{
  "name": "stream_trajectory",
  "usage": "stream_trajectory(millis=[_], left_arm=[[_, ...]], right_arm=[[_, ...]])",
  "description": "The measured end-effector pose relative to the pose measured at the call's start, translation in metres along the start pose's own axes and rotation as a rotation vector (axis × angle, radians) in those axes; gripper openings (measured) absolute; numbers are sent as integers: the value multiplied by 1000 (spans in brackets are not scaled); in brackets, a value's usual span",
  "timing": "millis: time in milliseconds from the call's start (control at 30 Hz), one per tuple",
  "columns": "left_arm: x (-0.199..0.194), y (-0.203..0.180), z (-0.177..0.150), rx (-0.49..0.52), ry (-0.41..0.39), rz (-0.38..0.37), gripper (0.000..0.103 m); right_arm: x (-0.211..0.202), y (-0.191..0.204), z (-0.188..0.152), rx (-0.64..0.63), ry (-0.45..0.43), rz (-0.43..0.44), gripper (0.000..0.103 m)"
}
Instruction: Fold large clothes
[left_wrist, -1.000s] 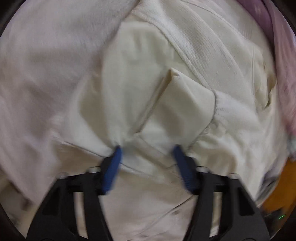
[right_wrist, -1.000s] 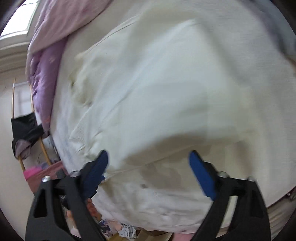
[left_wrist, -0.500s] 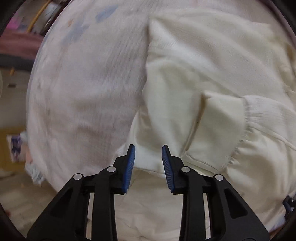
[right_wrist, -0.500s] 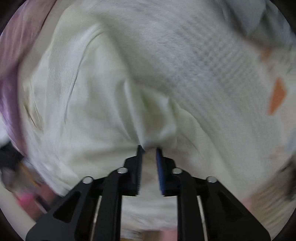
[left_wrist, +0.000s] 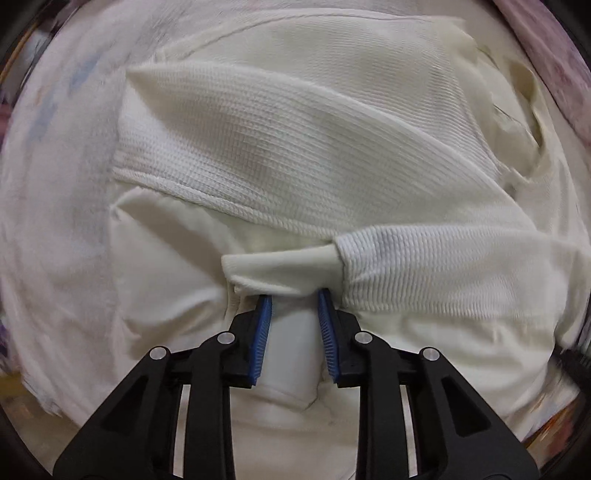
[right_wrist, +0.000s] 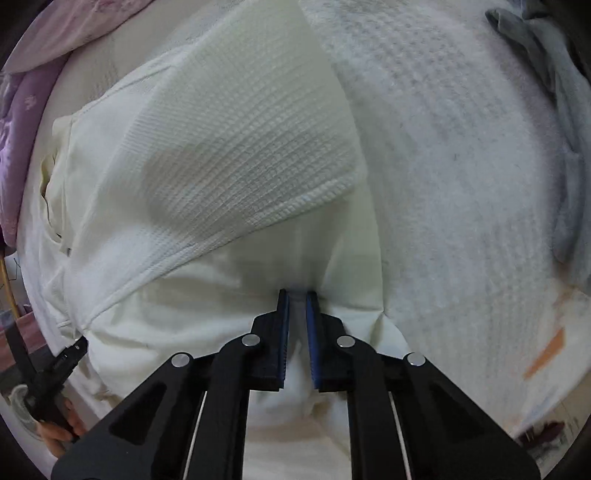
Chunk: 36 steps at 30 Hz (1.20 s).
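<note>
The cream garment (left_wrist: 332, 155) is spread over a white textured bedcover (right_wrist: 461, 166), its ribbed sleeve folded across the body. A bunched fold of its smooth fabric is pinched by the closing left gripper (left_wrist: 294, 295). Another fold near the hem is clamped between the nearly closed, still narrowing jaws of the right gripper (right_wrist: 297, 293).

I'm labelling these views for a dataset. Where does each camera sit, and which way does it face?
Left wrist: on the left gripper, facing down its fingers at the cream garment; fingers closing on a fabric fold.
Right wrist: on the right gripper, facing steeply down at the same garment; fingers closing on fabric. The person's hand with the other gripper shows lower left.
Shared: the garment and the waffle-textured white cover.
</note>
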<state>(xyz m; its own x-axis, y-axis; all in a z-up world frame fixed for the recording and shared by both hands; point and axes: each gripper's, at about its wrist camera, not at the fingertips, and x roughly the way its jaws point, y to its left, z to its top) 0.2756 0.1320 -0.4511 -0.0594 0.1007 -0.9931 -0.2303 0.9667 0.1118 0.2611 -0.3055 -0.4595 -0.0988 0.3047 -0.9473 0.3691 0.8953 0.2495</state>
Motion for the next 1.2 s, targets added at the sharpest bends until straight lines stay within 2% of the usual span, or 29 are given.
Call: stream_trajectory(millis=[67, 133, 200, 267, 300, 333, 367, 400, 433, 533, 667, 733, 800, 833, 900, 933, 1000, 1033, 1100, 1167, 1200], left_arm=[[-20, 1, -6, 4, -4, 2, 26], [-37, -1, -6, -10, -32, -53, 26], [-41, -8, 2, -19, -46, -91, 28], [-24, -21, 16, 1, -32, -66, 29], [-2, -29, 22, 12, -4, -39, 28], [10, -32, 24, 6, 1, -30, 29], [13, -38, 26, -7, -32, -2, 27], [10, -46, 27, 4, -27, 39, 27], [9, -51, 25, 17, -34, 52, 27], [5, -66, 9, 44, -136, 45, 27], [-1, -71, -10, 109, -242, 40, 28], [-6, -67, -18, 112, -250, 19, 29], [-15, -65, -18, 95, -205, 14, 38], [-19, -65, -19, 86, -190, 7, 40], [-33, -62, -21, 66, -175, 9, 51], [-39, -60, -22, 62, -182, 7, 56], [-56, -56, -26, 59, -219, -3, 72], [-65, -48, -27, 59, -238, -3, 74], [-80, -39, -22, 59, -249, -7, 85], [-96, -30, -2, 60, -253, -18, 89], [-105, -19, -4, 62, -262, -22, 89]], right_arm=[[-36, 9, 1, -48, -82, -45, 10], [-75, 23, 11, -121, -171, 30, 13], [-84, 34, 34, -169, -214, 27, 17], [-62, 38, 68, -218, -208, -65, 17], [-30, 38, 87, -247, -138, -125, 16], [-2, 38, 95, -264, -61, -138, 17], [7, 36, 102, -264, -89, -93, 17], [12, 32, 108, -246, -40, -85, 17], [16, 28, 109, -237, -26, -79, 17], [35, 13, 103, -260, -66, -48, 16], [49, -18, 98, -162, -80, 4, 17], [51, -32, 89, -132, -63, 15, 31], [56, -37, 78, -112, -13, 35, 91], [57, -38, 73, -100, -6, 21, 95], [55, -44, 56, -85, -35, -45, 95], [56, -45, 52, -92, -34, -63, 95], [62, -49, 42, -117, -8, -89, 95], [66, -51, 38, -129, -2, -95, 95], [67, -59, 36, -143, -9, -115, 95], [65, -73, 34, -152, -15, -140, 95], [68, -78, 35, -154, -15, -153, 95]])
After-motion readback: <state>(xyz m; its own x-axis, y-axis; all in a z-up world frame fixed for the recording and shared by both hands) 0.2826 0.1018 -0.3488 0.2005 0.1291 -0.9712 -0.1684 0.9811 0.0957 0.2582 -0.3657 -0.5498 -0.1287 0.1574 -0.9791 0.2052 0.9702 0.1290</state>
